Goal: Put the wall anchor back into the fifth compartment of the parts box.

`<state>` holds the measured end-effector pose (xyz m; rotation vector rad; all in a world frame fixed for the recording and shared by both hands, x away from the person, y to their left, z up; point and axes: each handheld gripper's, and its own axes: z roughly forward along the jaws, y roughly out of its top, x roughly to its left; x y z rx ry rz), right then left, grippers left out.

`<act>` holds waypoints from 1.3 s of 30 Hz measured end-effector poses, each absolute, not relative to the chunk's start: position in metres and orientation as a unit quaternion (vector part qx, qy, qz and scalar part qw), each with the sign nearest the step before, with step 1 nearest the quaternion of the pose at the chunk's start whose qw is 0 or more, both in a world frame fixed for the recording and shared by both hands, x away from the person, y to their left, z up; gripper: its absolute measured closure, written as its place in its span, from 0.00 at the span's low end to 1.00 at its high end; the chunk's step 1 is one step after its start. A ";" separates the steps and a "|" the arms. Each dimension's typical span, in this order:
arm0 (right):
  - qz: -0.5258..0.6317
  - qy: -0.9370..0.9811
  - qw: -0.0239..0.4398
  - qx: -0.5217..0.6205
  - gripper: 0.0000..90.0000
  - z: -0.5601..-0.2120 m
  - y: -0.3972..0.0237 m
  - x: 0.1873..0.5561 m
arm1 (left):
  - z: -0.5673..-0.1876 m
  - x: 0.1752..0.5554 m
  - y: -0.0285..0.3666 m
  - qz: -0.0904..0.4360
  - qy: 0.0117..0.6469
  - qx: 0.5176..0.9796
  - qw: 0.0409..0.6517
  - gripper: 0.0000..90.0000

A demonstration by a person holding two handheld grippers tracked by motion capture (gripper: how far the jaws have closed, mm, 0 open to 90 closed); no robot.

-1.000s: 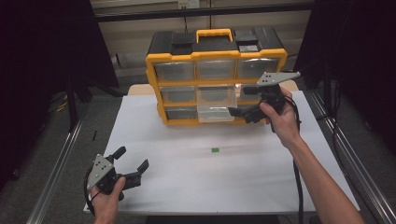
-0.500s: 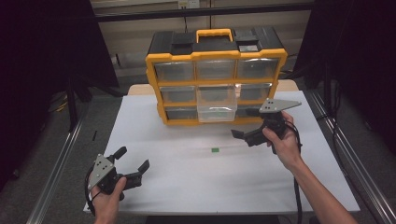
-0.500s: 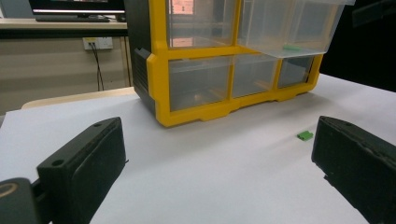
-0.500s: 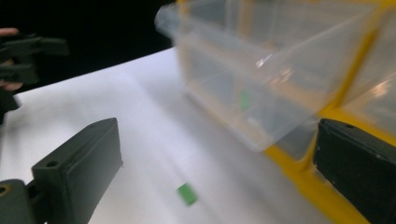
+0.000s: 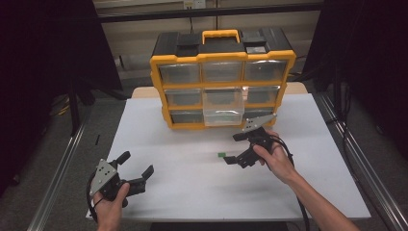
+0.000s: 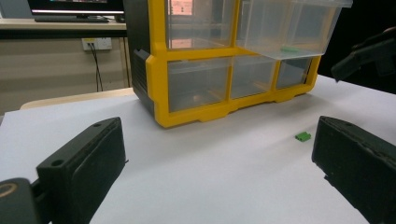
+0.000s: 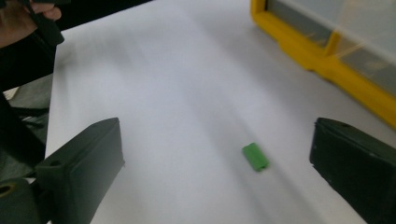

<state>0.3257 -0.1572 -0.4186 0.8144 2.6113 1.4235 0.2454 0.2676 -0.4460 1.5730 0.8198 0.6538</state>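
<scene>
Right gripper (image 5: 236, 148) low over the white table (image 5: 192, 192), jaws spread wide, nothing between them, aimed down at the small green block (image 5: 221, 155). In the right gripper view, green block (image 7: 255, 157) flat on the table, between the 2 black jaws but nearer the right-hand one, touching neither. Just beside the gripper's tip in the high view, out in the open, a little in front of the yellow organiser (image 5: 222, 79). Middle drawer (image 5: 222, 107) of the organiser's centre column pulled out, clear-walled, with another green piece (image 6: 289, 49) lying inside, seen through its floor in the left gripper view.

Left gripper (image 5: 137, 167) down at the near left corner of the table, gripped in the left hand (image 5: 110, 211), jaws wide apart too, holding nothing. Well apart from the block and from the organiser. From its own view, green block (image 6: 302, 136) small on the table ahead, close by the right-hand jaw's edge.
</scene>
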 end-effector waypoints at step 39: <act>0.252 0.950 -0.010 0.182 0.44 -0.459 -0.104 0.365 | -0.447 0.246 0.268 0.277 0.351 0.677 0.584 0.03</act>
